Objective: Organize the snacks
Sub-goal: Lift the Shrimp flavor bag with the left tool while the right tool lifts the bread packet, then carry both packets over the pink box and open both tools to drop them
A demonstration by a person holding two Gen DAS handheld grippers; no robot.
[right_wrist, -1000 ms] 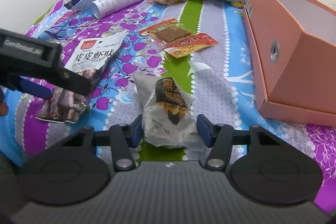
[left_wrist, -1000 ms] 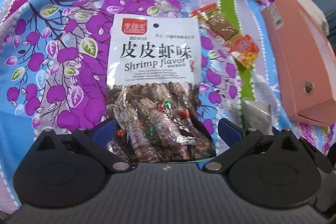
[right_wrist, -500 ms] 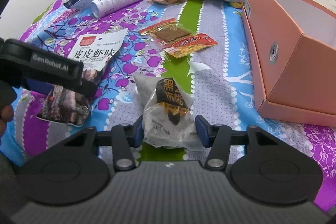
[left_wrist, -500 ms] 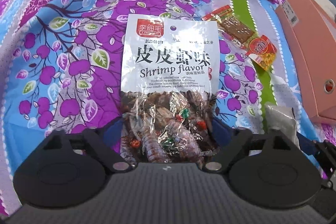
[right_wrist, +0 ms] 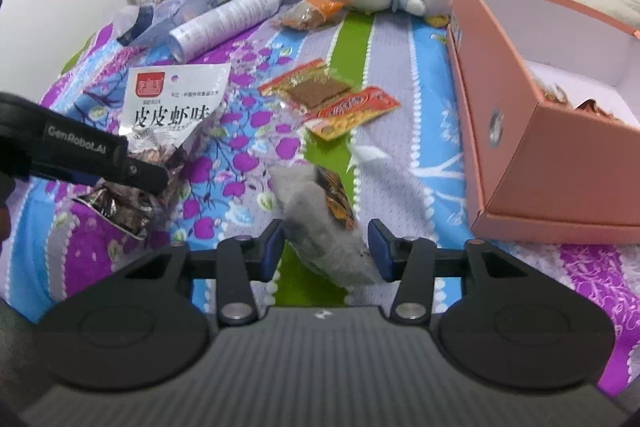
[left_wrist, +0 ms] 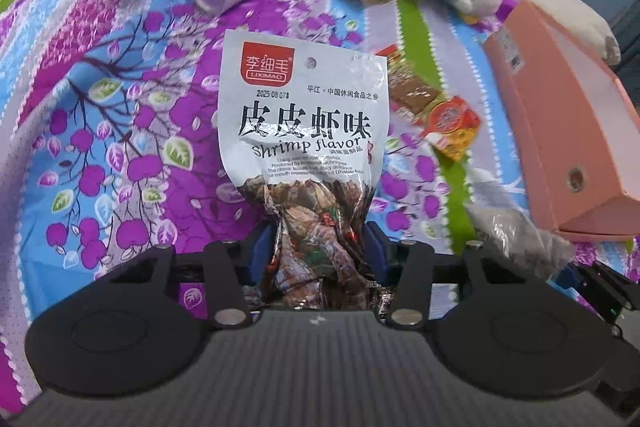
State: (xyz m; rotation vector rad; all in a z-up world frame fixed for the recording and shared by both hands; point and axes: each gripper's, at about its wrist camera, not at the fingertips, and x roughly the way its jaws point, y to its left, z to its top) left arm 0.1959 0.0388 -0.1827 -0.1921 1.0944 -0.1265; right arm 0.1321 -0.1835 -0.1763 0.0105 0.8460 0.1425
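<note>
Both grippers have a snack in hand, and what the coming move turns on is the pink box (right_wrist: 532, 131): it sits open-topped at the right of both views, nearer the right gripper (right_wrist: 326, 247) than the left gripper (left_wrist: 316, 247). In the left wrist view the shrimp bag (left_wrist: 304, 115) stands with its long axis running straight up the frame away from the gripper, its crumpled lower end pinched between the blue pads, whose jaws have just been closing on it; the box lies well off to the upper right of it. In the right wrist view the small clear packet (right_wrist: 324, 219) slants from upper left to lower right between the jaws, which have also just been closing; the right pad touches it, while the left pad seems just clear, so the hold looks light. The box stands just beside it to the right. Two red packets (right_wrist: 332, 103) lie on the bedspread (right_wrist: 400, 75) mid-frame.
</note>
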